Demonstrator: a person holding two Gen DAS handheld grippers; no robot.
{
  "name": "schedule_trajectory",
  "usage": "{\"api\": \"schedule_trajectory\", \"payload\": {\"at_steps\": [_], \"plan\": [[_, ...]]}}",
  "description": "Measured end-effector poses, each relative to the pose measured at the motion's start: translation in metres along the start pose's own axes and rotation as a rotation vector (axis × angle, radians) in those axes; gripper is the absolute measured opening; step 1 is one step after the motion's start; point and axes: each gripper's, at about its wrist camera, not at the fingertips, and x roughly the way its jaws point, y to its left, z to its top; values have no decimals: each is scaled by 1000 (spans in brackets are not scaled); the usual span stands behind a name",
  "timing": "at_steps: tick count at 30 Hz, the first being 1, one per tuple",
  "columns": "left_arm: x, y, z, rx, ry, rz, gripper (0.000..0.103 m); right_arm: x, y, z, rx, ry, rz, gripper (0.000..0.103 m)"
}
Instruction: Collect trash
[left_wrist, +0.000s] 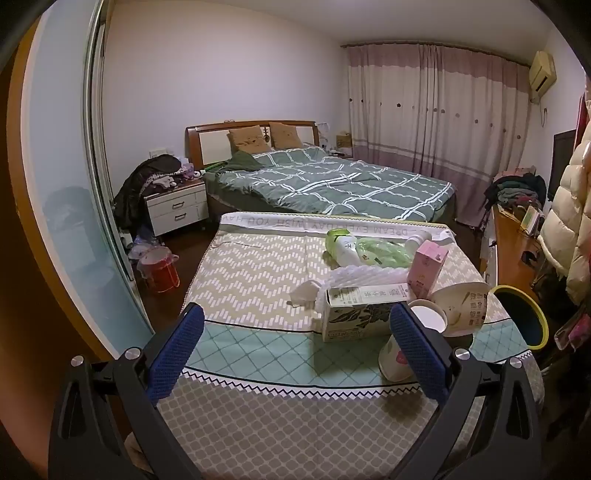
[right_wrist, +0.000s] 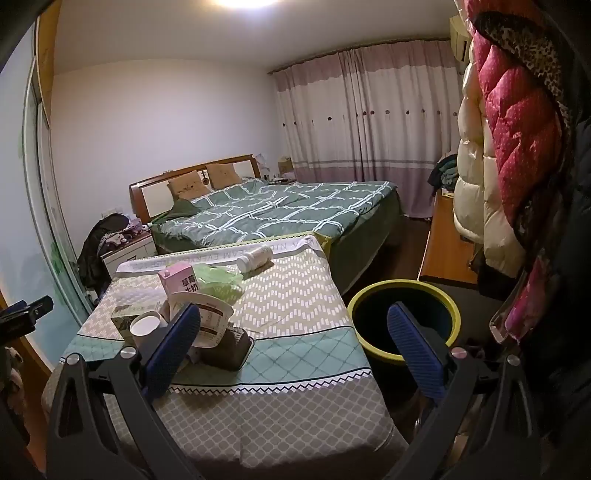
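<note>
Trash lies on a table with a patterned cloth: a long floral carton, a pink milk carton, a paper bowl, paper cups, a green plastic bag, white bottles and crumpled tissue. A yellow-rimmed bin stands at the table's right side. My left gripper is open and empty over the table's near part. My right gripper is open and empty, between the trash pile and the bin. The pink carton, bowl and a white bottle show in the right wrist view.
A bed with a green quilt lies beyond the table. A white nightstand and a red bucket stand at the left by a sliding wardrobe door. Hanging coats and a wooden desk crowd the right.
</note>
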Motion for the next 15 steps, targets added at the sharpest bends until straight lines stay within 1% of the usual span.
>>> {"api": "schedule_trajectory", "payload": {"at_steps": [5, 7, 9, 15], "plan": [[2, -2, 1, -3, -2, -2, 99, 4, 0, -7, 1, 2, -2, 97], [4, -3, 1, -5, 1, -5, 99, 6, -1, -4, 9, 16, -1, 97], [1, 1, 0, -9, -10, -4, 99, 6, -1, -4, 8, 18, 1, 97], [3, -2, 2, -9, -1, -6, 99, 10, -1, -8, 7, 21, -2, 97]]}}
